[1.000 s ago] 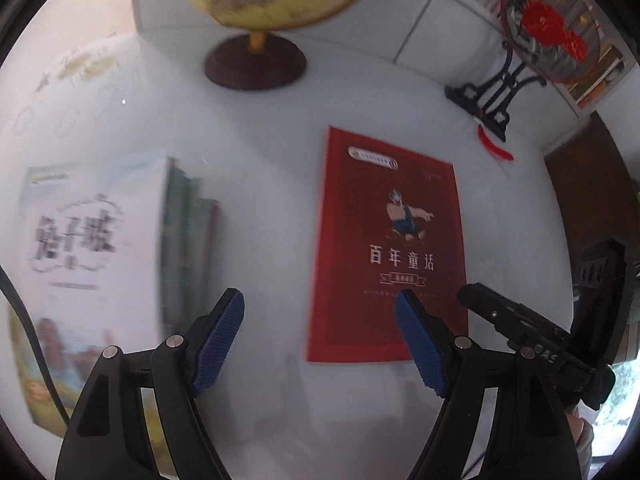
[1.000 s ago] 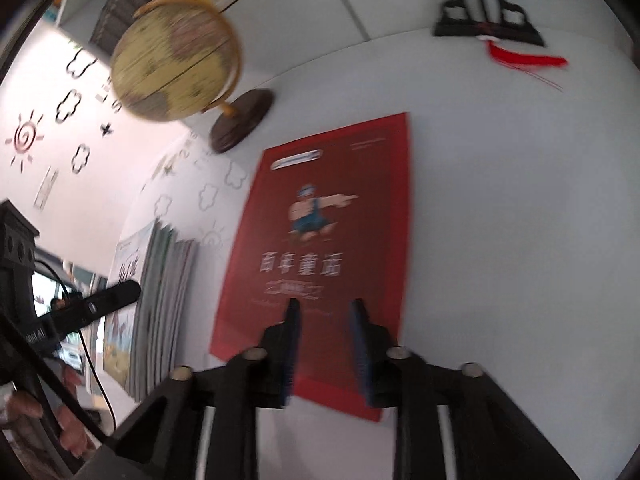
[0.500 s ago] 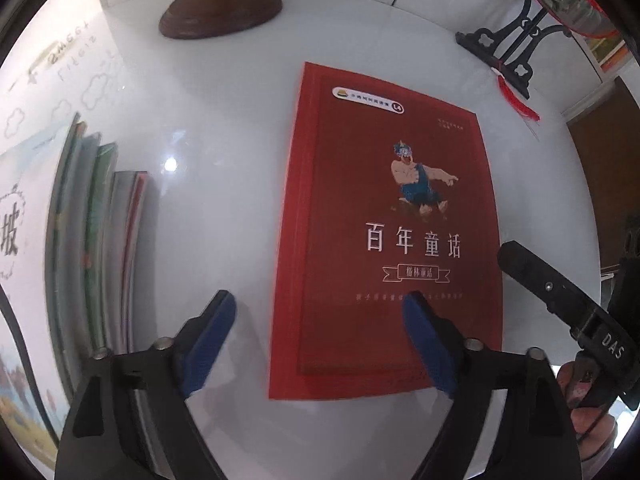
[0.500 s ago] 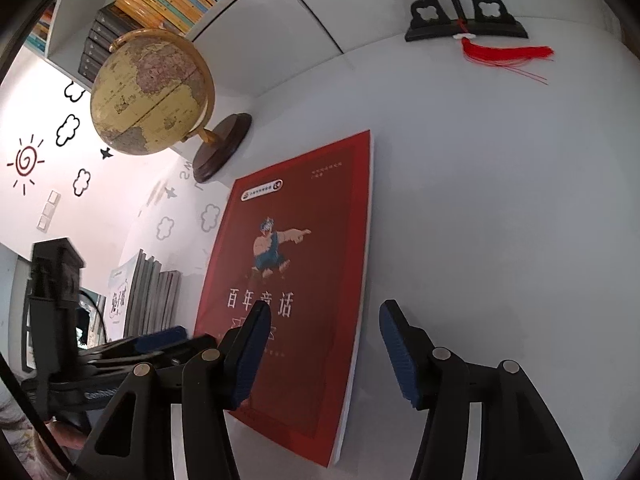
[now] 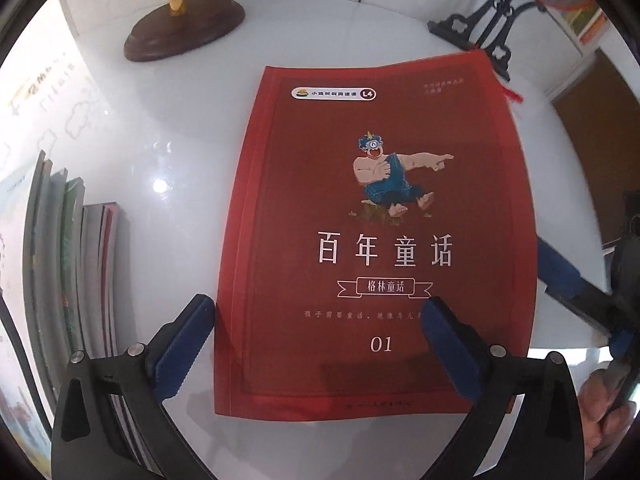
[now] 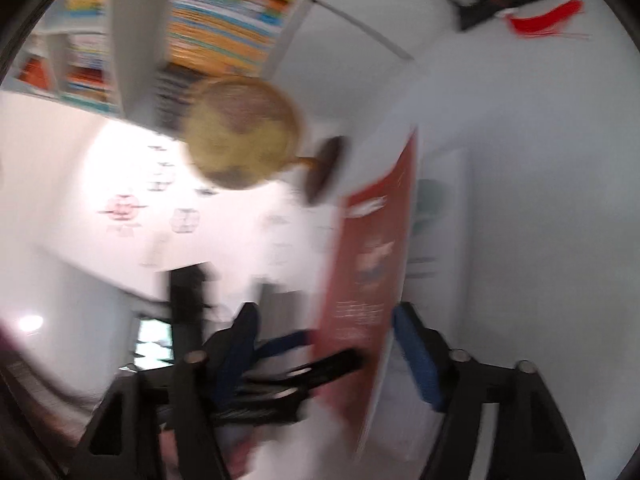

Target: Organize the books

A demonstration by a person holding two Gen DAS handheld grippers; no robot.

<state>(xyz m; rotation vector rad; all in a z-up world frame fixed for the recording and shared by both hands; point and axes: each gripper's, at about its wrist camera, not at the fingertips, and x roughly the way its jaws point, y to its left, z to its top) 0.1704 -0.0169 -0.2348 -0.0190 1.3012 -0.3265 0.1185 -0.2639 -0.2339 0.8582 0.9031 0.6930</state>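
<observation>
Red book [image 5: 384,240]: it lies on the white table [image 5: 168,128], cover up, between the globe's base and your left gripper. In the blurred right wrist view the same book [image 6: 368,280] appears with its right-hand long edge raised off the surface and a pale page showing beyond it; how far it is lifted cannot be told.

Left gripper [image 5: 316,340]: your fingers [image 5: 182,344] are spread wide and have just been opening. They straddle the lower part of the red book, one blue pad off its left edge over bare table, the other over the cover near its lower right. The pads do not press on the book.

Right gripper [image 6: 324,344]: your jaws have just been opening and stand partly apart. The near edge of the red book lies between the two blue pads; whether either pad touches it cannot be told through the blur. In the left wrist view this gripper [image 5: 576,292] reaches in from the right, against the book's right edge.

Stack of books [image 5: 72,264]: it lies at the left of the table, spines toward the red book, apart from it.

Globe [image 6: 240,136]: it stands on a brown base [image 5: 184,28] at the far side of the table.

Black stand [image 5: 480,28]: far right corner, with a red tassel [image 6: 544,20] beside it.

Hand [image 5: 604,404]: your fingers show at the lower right edge.
</observation>
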